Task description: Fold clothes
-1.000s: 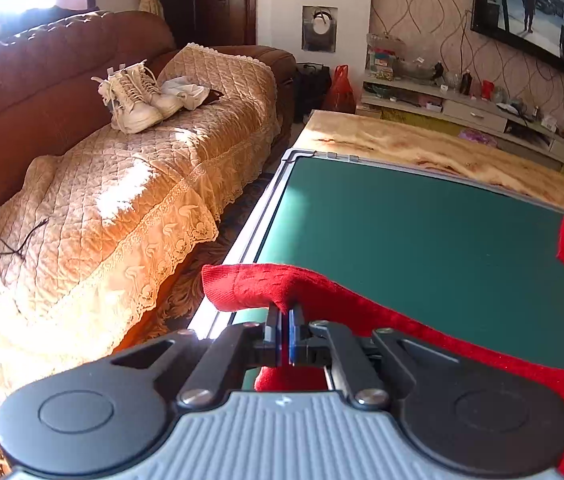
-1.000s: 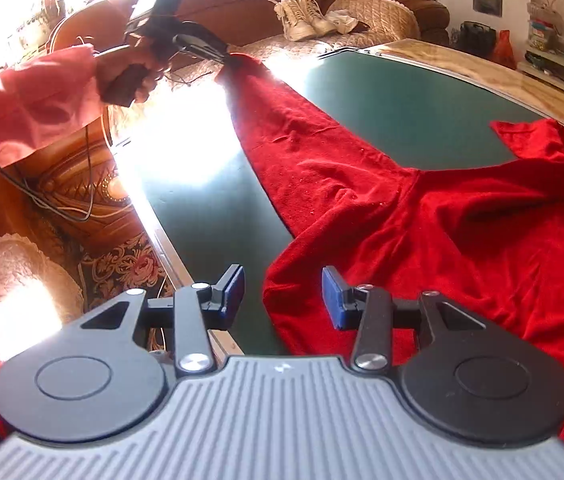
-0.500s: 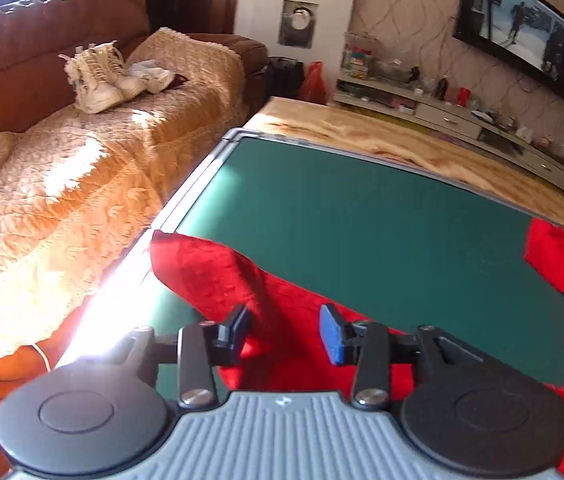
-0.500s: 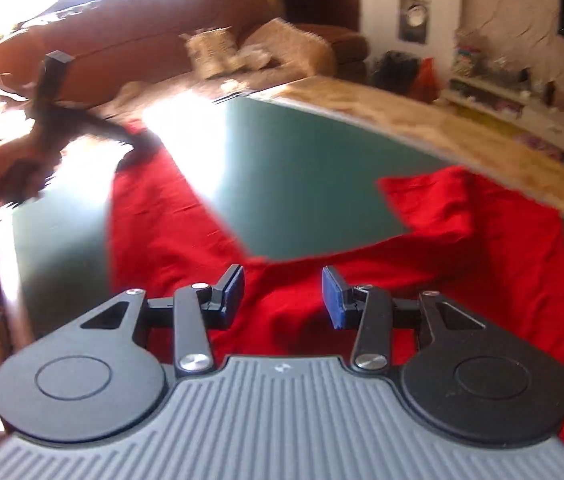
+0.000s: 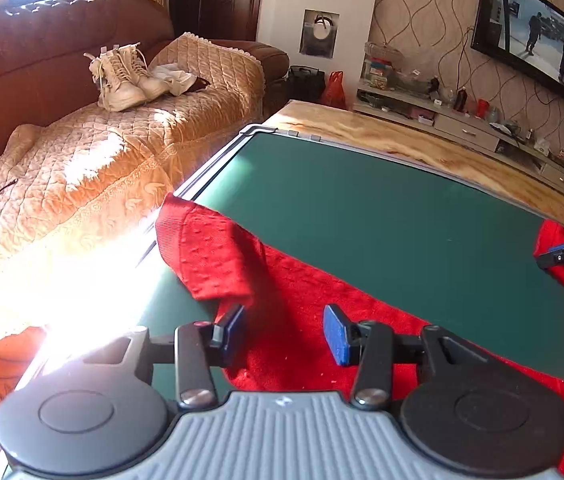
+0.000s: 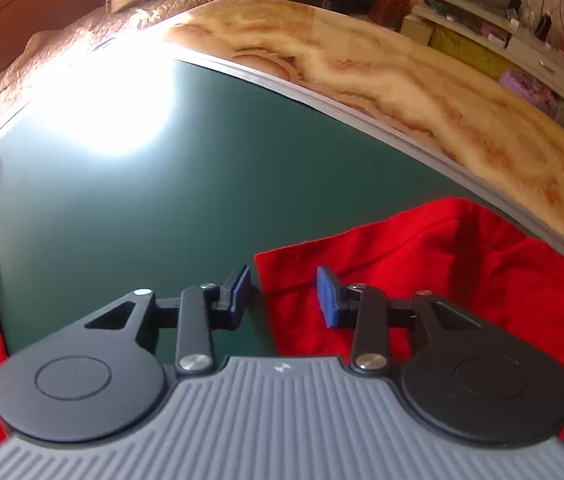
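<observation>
Nearby, boots [image 5: 121,80] sit on the sofa [image 5: 81,168]; left gripper [image 5: 284,330] spread over red garment [image 5: 302,300]; right gripper [image 6: 284,294] closing astride its sleeve edge [image 6: 277,280]; TV [image 5: 534,32] only in left view.

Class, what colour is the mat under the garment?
Dark green mat, clearest in the right wrist view.

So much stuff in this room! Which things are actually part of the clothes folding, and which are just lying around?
Part of the job:
- red garment spread on the green mat
- left gripper, open above it
- right gripper, jaws closing at a garment edge

Just lying about:
- white boots on the sofa
- TV
- red bag
</observation>
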`<state>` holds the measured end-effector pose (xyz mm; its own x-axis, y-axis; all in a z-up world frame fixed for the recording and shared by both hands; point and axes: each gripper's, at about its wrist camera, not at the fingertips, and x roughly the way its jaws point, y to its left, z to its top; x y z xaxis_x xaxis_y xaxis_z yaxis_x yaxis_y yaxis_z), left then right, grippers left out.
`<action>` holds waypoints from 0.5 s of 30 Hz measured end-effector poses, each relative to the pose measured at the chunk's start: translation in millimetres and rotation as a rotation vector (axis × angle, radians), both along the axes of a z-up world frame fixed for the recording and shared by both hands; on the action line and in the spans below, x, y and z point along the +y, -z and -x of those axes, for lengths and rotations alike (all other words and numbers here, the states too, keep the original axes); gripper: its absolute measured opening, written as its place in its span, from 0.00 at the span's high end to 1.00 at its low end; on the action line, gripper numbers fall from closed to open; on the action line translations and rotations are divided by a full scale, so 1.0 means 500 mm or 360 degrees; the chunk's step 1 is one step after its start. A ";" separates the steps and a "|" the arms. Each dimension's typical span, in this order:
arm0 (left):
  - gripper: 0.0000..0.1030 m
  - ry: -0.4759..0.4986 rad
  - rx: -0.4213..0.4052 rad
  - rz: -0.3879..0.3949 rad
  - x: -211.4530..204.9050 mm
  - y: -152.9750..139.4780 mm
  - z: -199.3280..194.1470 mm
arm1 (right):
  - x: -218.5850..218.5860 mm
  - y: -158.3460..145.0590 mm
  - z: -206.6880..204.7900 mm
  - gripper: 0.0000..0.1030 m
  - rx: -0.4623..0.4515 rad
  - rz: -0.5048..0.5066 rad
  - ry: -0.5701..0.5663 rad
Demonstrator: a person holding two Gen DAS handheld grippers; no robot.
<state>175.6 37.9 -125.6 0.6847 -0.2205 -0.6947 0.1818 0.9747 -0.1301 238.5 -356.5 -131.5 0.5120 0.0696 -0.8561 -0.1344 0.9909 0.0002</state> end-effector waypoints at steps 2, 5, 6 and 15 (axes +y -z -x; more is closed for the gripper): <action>0.52 -0.0008 0.0018 0.0014 0.014 0.009 -0.002 | -0.003 0.001 -0.013 0.92 0.0026 0.0054 0.0042; 0.52 -0.0011 0.0017 0.0032 0.029 0.014 0.001 | -0.017 -0.020 -0.043 0.92 0.0041 -0.0001 0.0105; 0.52 -0.0009 0.0011 0.0039 0.032 0.013 0.003 | -0.019 -0.028 -0.056 0.92 0.0024 -0.0018 0.0126; 0.52 -0.0045 0.0021 0.0066 0.055 0.011 0.017 | -0.104 -0.105 -0.168 0.54 -0.0278 -0.0754 0.0713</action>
